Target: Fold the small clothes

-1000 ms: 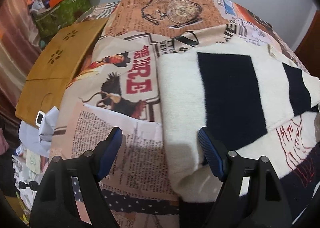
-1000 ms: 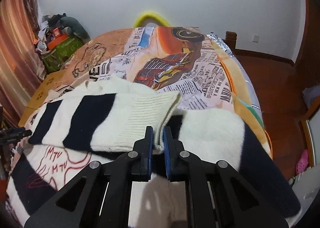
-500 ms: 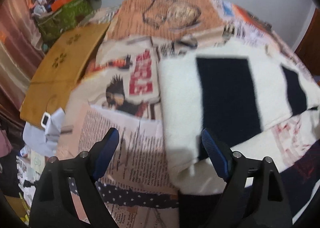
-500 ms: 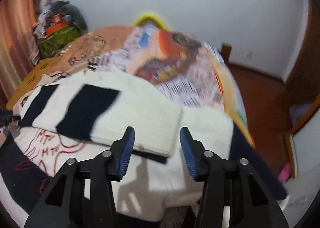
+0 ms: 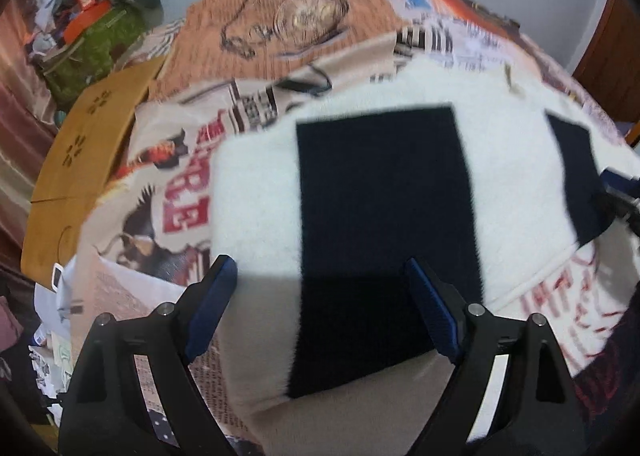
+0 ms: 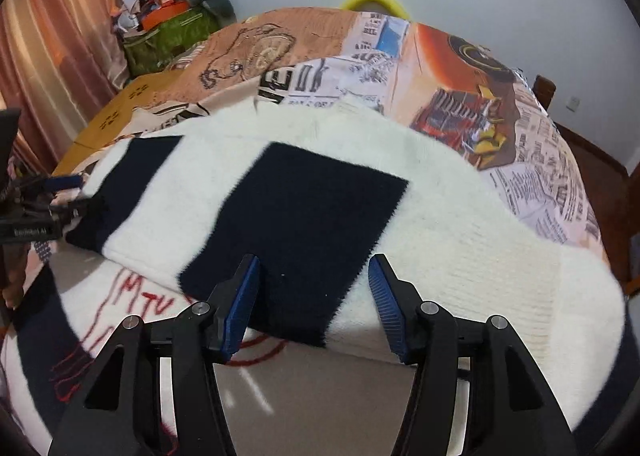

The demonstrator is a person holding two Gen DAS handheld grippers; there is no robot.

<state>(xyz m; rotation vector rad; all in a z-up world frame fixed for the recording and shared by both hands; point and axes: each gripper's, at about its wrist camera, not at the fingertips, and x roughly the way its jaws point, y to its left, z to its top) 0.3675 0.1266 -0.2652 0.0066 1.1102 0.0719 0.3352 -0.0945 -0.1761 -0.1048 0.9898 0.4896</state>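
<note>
A bed under a newspaper-print cotton bedspread [image 6: 532,176] carried the fuzzy white knitted sweater with navy blocks [image 6: 320,208], lying flat, one sleeve folded across it. Left gripper [image 5: 324,308]: fingers spread, just widened, pinching nothing. Right gripper [image 6: 312,304]: fingers parted, just opened, above the sleeve.

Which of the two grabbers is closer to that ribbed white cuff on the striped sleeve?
The right gripper. Its open jaws hover over the sleeve's dark stripe next to the ribbed cuff. The left gripper, also open, hovers over the sleeve's opposite end, far from the cuff.
</note>
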